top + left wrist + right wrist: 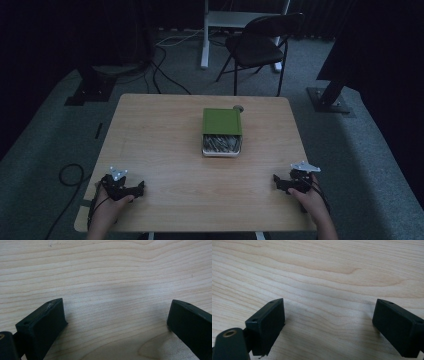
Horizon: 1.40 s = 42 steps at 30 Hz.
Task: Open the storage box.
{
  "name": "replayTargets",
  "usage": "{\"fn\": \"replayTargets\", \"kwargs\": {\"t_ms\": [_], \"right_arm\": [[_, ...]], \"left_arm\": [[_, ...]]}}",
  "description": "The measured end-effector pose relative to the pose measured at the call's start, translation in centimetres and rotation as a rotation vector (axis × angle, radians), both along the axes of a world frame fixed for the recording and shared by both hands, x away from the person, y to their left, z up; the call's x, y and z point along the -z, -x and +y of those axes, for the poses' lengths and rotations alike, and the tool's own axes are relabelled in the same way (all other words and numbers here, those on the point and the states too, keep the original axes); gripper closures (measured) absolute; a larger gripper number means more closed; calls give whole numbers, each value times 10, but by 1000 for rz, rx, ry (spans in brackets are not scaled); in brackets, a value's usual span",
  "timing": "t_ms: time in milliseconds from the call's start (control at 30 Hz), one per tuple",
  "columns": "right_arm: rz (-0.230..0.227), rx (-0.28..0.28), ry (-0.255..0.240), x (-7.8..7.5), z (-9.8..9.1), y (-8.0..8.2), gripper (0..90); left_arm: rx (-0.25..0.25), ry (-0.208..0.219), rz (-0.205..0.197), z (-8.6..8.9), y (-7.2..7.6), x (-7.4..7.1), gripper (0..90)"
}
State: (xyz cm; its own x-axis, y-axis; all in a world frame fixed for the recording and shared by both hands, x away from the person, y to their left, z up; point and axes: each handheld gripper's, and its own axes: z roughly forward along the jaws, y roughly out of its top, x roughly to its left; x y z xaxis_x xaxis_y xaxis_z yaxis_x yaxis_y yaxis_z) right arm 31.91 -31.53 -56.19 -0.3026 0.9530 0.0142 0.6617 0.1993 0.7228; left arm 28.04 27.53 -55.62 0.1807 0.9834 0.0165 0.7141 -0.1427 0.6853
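We see a pale wooden table (pixel 160 150) with rounded corners standing on grey carpet in a dim room. Beyond its far edge stand a black folding chair (pixel 257 45) and a white frame leg (pixel 205 40), with dark cables (pixel 165 75) trailing over the floor and another looped cable (pixel 70 175) beside the table's left edge.

Our left hand (pixel 107 210) comes in at the near left corner and holds the left gripper (pixel 141 188) low over the wood, pointing toward the middle of the near edge. Our right hand (pixel 310 200) mirrors it at the near right corner with the right gripper (pixel 276 181), which points inward too. In the left gripper view the left gripper (pixel 116 315) has its jaws spread wide with only bare wood grain between them; the right gripper (pixel 329 315) looks the same in its own view, spread wide and holding nothing.

Well apart from both, near the middle of the table and closer to the far edge, sits a box (pixel 221 148) with a green lid (pixel 222 121) slid toward the far edge, so the near part lies open. Inside we make out greyish metal pieces (pixel 221 143), too small to tell apart. A small round object (pixel 238 107) lies just beyond the lid's far right corner.
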Motion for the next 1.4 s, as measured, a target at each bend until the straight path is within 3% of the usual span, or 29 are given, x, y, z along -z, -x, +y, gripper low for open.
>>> {"fn": "replayTargets", "kwargs": {"t_ms": [400, 433, 600, 700, 800, 833, 1033, 1267, 1400], "right_arm": [[1, -1, 0, 0, 0, 0, 104], [1, -1, 0, 0, 0, 0, 104], [1, -1, 0, 0, 0, 0, 104], [1, -1, 0, 0, 0, 0, 104], [0, 0, 0, 0, 0, 0, 104], [0, 0, 0, 0, 0, 0, 104], [0, 0, 0, 0, 0, 0, 104], [0, 0, 0, 0, 0, 0, 104], [0, 0, 0, 0, 0, 0, 104]], "left_arm": [[59, -4, -1, -4, 2, 0, 25], [89, -13, -3, -7, 2, 0, 25], [117, -53, -22, -15, 0, -2, 25], [161, -78, -38, -25, -2, -4, 28], [173, -84, -48, -30, -4, -5, 28], [186, -98, -64, -35, -5, -7, 28], [227, -145, -77, -50, -10, -10, 28], [268, -149, -98, -64, -13, -11, 28], [308, -172, -108, -75, -14, -10, 28]]}}
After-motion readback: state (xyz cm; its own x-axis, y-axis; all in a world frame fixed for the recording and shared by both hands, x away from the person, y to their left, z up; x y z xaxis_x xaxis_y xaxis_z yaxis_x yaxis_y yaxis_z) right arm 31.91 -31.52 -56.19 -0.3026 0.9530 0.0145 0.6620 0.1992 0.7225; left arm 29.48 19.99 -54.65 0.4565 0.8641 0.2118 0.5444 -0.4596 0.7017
